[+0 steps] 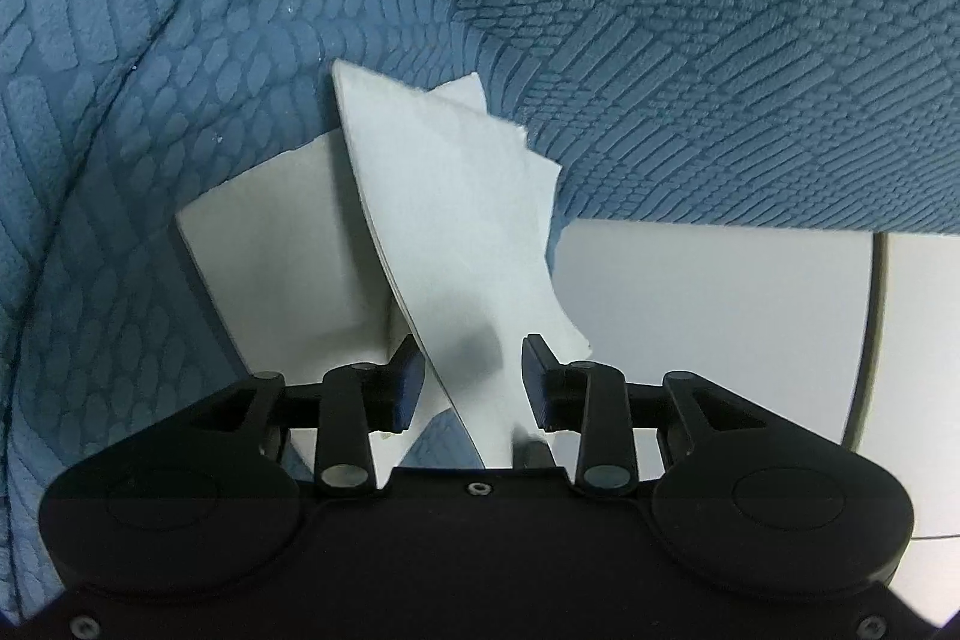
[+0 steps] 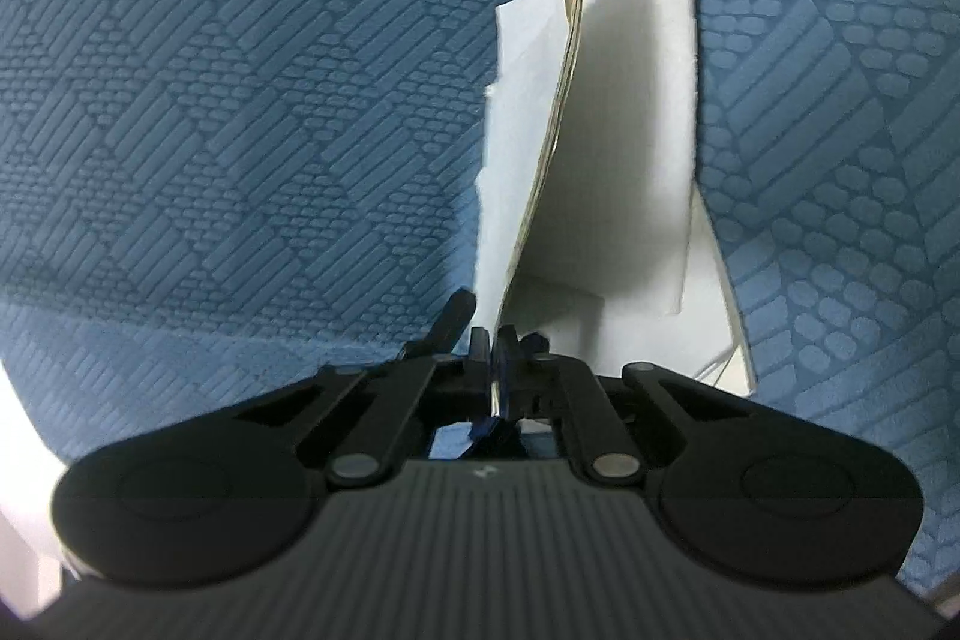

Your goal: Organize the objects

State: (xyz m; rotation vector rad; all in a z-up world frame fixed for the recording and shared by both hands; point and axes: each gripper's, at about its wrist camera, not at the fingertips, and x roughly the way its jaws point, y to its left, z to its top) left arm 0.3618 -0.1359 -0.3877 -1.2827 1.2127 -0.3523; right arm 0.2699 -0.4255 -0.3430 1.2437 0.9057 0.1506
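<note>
A white stack of thin sheets [image 1: 456, 220] stands up on edge over a blue textured cloth [image 1: 660, 40]. My left gripper [image 1: 474, 376] is open, and the raised sheets pass loosely through the wide gap between its fingers. Another white sheet [image 1: 282, 250] lies flat to the left of it. In the right wrist view the same stack of sheets [image 2: 630, 130] fans open like a booklet, with yellowish page edges. My right gripper [image 2: 495, 367] is shut on the stack's near edge, its pads pressed together on the paper.
The blue cloth [image 2: 240, 100] covers nearly the whole surface in both views, with a fold ridge running across it. A bare white tabletop [image 1: 720, 328] with a curved rim shows at the lower right of the left wrist view.
</note>
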